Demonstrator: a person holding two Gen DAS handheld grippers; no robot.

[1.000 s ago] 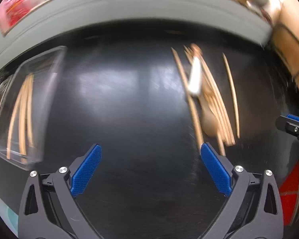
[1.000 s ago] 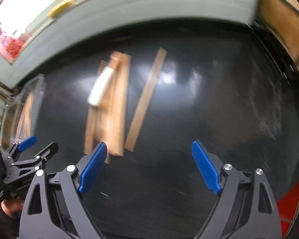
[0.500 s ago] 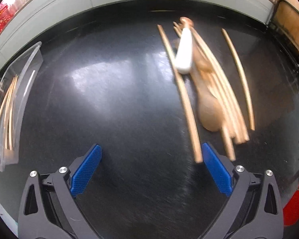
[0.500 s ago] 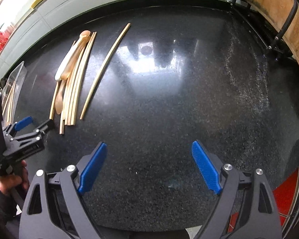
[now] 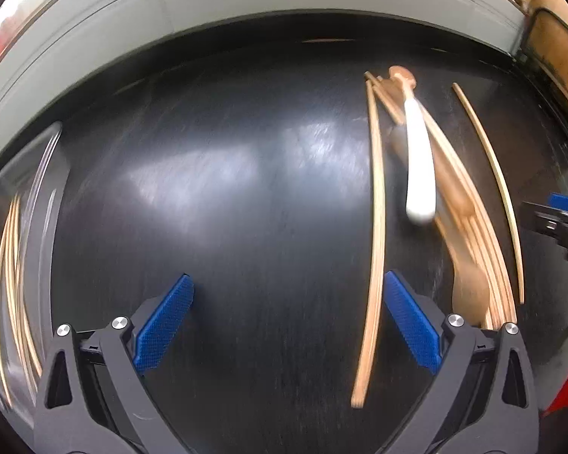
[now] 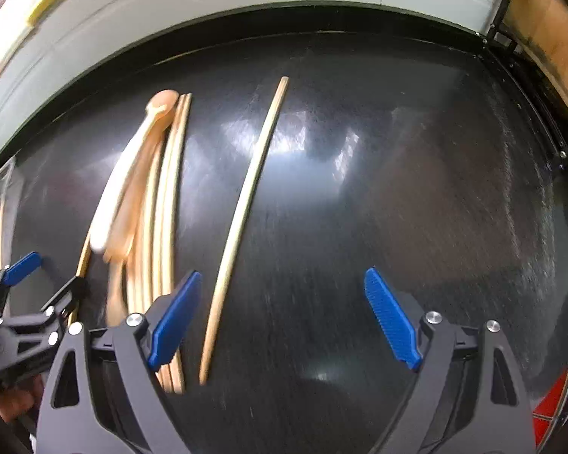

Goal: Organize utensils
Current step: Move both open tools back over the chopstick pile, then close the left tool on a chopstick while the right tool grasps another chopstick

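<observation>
A pile of wooden chopsticks with a wooden spoon and a white-handled spoon lies on the black table. One chopstick lies apart at the pile's left, just inside my left gripper's right finger. Another single chopstick lies right of the pile, between my right gripper's fingers. My left gripper is open and empty. My right gripper is open and empty. The left gripper also shows in the right wrist view.
A clear plastic tray holding several chopsticks sits at the table's left edge. A pale wall runs along the far edge. A wooden chair stands at the far right.
Both grippers have moved down and forward toward the utensils. The single chopsticks now sit between or beside the fingers. Both stay open.
</observation>
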